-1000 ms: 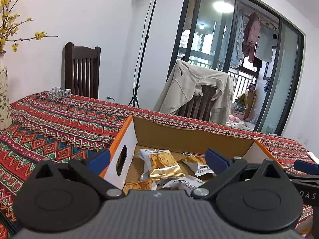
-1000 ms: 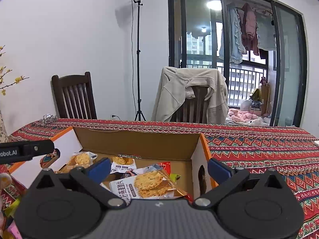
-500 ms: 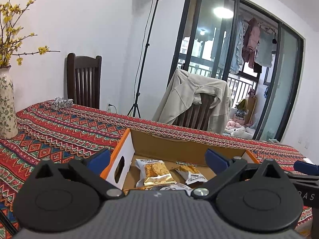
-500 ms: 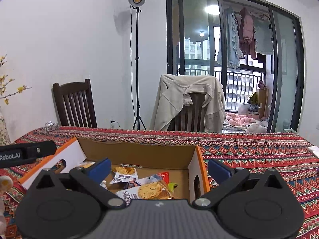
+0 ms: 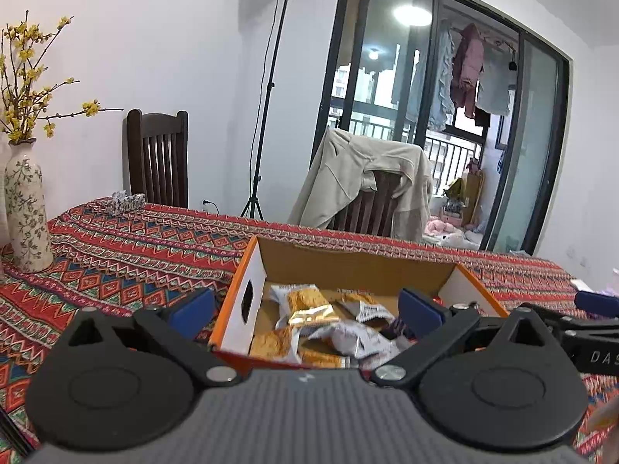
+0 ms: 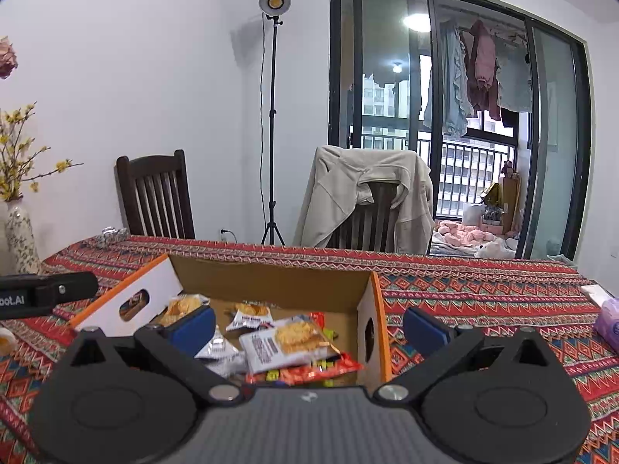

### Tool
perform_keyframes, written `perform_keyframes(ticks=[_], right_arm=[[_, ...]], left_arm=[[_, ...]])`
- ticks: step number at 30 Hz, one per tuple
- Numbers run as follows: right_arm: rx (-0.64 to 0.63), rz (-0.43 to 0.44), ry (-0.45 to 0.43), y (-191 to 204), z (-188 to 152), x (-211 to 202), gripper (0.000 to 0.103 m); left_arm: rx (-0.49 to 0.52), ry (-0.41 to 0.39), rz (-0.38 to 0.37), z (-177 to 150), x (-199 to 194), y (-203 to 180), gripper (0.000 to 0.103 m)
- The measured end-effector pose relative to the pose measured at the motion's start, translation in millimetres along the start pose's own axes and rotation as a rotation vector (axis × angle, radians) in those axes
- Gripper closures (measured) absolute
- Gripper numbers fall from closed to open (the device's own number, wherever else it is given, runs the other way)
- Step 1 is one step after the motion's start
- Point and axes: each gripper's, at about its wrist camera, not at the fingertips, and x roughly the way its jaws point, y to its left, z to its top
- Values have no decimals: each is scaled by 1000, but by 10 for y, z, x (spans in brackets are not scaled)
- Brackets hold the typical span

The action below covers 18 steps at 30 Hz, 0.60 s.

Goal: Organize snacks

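Observation:
An orange-and-white cardboard box [image 5: 247, 301] [image 6: 371, 324] sits open on the patterned tablecloth and holds several snack packets [image 5: 309, 301] [image 6: 290, 340]. My left gripper [image 5: 305, 309] hangs open above the box's near left part, nothing between its blue pads. Open too, my right gripper [image 6: 309, 326] hovers over the box's near right part, one pad over the packets and one outside the right wall. Each gripper shows at the edge of the other's view.
A flowered vase [image 5: 27, 216] with yellow branches stands at the left on the red patterned tablecloth [image 5: 127, 247]. Two chairs, one draped with a beige jacket [image 5: 363, 178], stand behind the table. A purple tissue pack [image 6: 607, 323] lies at the right.
Both grippers have pulled back and risen from the box, so it looks smaller and lower in both views. Both stay open. The packets lie as before.

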Motion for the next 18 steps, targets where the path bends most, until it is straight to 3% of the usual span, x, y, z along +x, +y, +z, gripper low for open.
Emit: perform_keyframes(ticks=[11, 18], right_arm=[[-11, 12, 81, -77, -368, -338, 0], [22, 0, 149, -199, -646, -418, 0]], left_arm=[[23, 57, -3, -341, -296, 148, 0], [21, 153, 0, -711, -283, 220, 0]])
